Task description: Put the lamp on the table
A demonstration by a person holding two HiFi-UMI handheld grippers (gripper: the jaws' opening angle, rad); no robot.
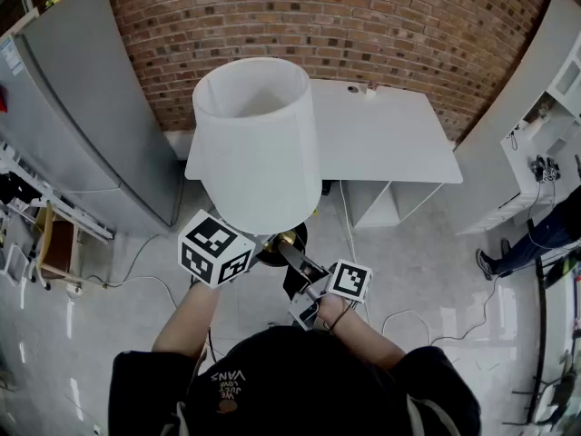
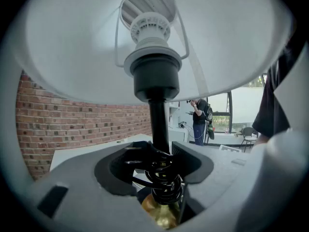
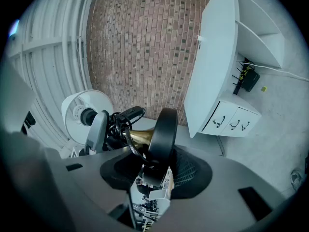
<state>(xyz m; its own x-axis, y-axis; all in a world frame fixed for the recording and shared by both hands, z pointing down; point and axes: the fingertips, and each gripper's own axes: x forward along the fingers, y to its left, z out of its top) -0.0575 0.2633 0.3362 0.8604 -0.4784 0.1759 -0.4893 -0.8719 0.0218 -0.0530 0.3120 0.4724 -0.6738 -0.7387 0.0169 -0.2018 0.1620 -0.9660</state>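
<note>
The lamp has a white drum shade (image 1: 254,143), a black stem, a brass neck (image 1: 289,239) and a round black base, and it is held tilted above the floor. My left gripper (image 1: 238,254) is shut on the stem (image 2: 159,124), where the black cord (image 2: 164,180) is coiled just above the brass neck (image 2: 161,215); the shade (image 2: 145,37) spreads overhead. My right gripper (image 1: 313,291) is shut on the edge of the black base disc (image 3: 161,132). In the right gripper view the shade (image 3: 83,114) lies beyond the base. The white table (image 1: 386,134) stands behind the lamp against the brick wall.
A tall grey cabinet (image 1: 86,107) stands at the left and a white shelf unit (image 1: 545,98) at the right. The table has drawers (image 3: 232,122) beneath it. Cables (image 1: 408,321) trail over the pale floor. A person (image 1: 531,243) stands at the far right.
</note>
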